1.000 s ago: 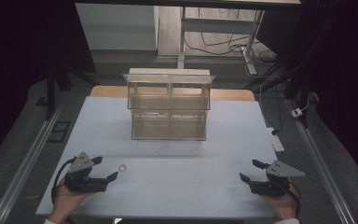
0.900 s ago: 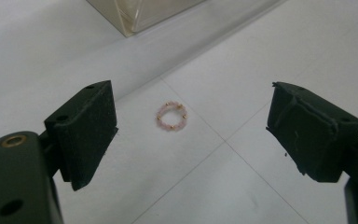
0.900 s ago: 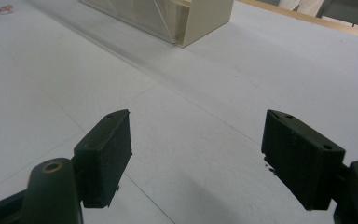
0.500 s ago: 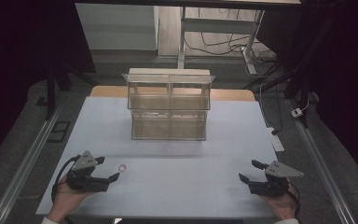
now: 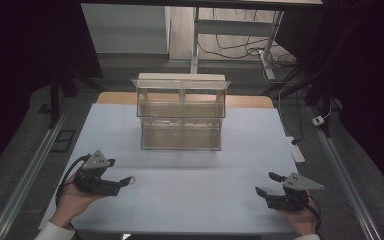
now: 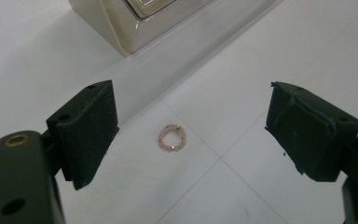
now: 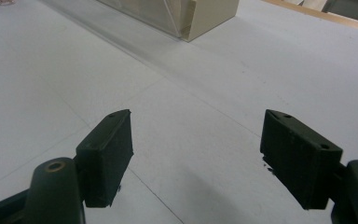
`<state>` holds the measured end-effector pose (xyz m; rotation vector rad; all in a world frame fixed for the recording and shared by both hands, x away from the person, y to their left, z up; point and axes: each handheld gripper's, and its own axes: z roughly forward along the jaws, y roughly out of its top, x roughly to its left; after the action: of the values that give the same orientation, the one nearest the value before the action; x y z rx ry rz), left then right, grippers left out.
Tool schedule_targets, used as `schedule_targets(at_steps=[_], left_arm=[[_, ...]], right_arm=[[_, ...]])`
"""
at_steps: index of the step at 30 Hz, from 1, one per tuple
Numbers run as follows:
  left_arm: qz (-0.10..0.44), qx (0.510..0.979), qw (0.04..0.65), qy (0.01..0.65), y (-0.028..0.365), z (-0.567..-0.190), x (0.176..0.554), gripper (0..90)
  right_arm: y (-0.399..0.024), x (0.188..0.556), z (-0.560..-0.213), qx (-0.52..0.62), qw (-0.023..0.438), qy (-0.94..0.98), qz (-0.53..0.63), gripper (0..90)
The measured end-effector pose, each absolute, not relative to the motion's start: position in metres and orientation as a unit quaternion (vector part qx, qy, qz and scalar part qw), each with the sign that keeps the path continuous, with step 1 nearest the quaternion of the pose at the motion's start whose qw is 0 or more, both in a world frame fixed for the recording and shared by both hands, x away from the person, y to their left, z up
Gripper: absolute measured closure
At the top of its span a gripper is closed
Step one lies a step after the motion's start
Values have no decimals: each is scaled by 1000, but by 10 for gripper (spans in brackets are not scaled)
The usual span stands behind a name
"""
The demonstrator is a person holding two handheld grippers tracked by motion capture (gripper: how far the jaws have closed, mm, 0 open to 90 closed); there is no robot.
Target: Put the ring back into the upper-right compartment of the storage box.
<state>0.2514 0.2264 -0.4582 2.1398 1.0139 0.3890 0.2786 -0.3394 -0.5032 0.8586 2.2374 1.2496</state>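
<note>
Now, left gripper: the black two-jaw left gripper (image 5: 124,181) sits low at the table's near-left corner, held in the person's left hand (image 5: 72,200), jaws spread wide with nothing between the pads.
Ring: a small pink beaded ring with a few gold beads (image 6: 172,137) lies flat on the white table (image 5: 200,200), squarely in the gap between those open jaws, touching neither; in the high view it is a pale speck (image 5: 132,179) just beyond the jaw tips.
Right gripper: the black two-jaw right gripper (image 5: 265,185) rests at the near-right corner in the right hand (image 5: 300,220), jaws likewise wide apart and empty over bare table.
Organiser: a clear plastic two-tier box with compartments (image 5: 181,112) stands upright mid-table toward the far edge, well apart from both grippers.
Right gripper view: the box's corner (image 7: 200,18) sits at the top, beyond open tabletop.
</note>
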Motion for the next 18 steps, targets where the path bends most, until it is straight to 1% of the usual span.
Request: schedule_targets(at_steps=[5,6,11,18], left_arm=[[143,837,350,396,224,-459,259,169],[138,843,338,395,222,-460,264,175],[129,853,321,390,217,-459,272,190],[124,859,309,390,213,-459,284,189]], right_arm=[[-340,279,-503,311,217,809,450,252],[-340,279,-503,311,217,809,449,253],[-340,279,-504,310,218,810,447,259],[-340,279,-505,311,216,812,444,261]])
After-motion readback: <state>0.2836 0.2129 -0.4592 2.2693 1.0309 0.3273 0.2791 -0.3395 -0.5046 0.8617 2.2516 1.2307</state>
